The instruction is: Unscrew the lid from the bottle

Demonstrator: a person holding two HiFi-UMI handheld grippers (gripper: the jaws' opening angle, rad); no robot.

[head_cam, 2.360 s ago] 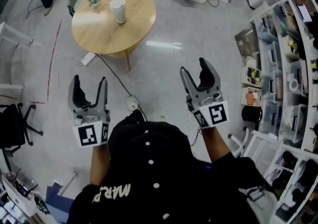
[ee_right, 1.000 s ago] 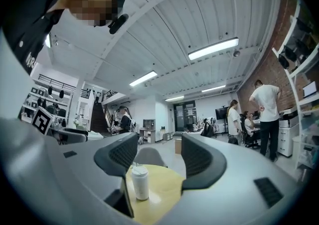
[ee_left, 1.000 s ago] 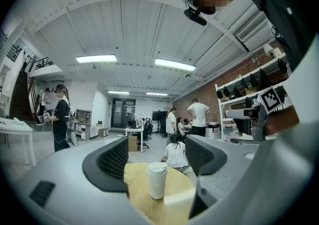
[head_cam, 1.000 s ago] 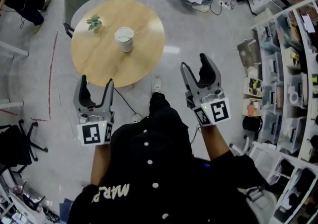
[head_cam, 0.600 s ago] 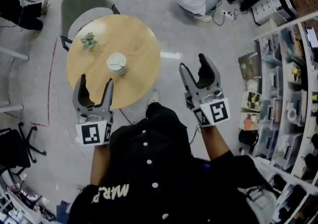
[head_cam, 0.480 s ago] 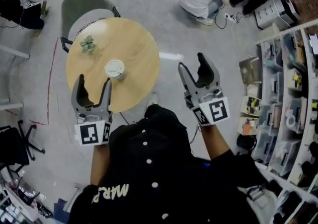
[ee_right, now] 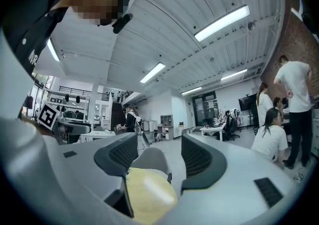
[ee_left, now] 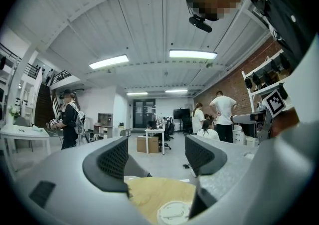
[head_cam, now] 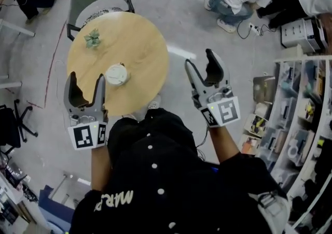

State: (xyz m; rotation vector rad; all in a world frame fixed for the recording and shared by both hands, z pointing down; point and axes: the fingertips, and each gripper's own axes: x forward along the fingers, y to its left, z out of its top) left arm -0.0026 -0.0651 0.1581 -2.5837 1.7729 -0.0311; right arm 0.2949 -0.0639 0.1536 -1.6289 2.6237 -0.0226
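Head view | table (head_cam: 140, 41) and bottle (head_cam: 116, 75) are drawing closer | left gripper (head_cam: 86, 80) and right gripper (head_cam: 199, 63) are staying released, empty | unscrewing is not yet starting

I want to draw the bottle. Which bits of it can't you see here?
- Head view: the bottle is seen from above, so its sides are mostly hidden. It is too small for detail.
- Left gripper view: only the lid shows, cut by the bottom edge.
- Right gripper view: bottle not visible.
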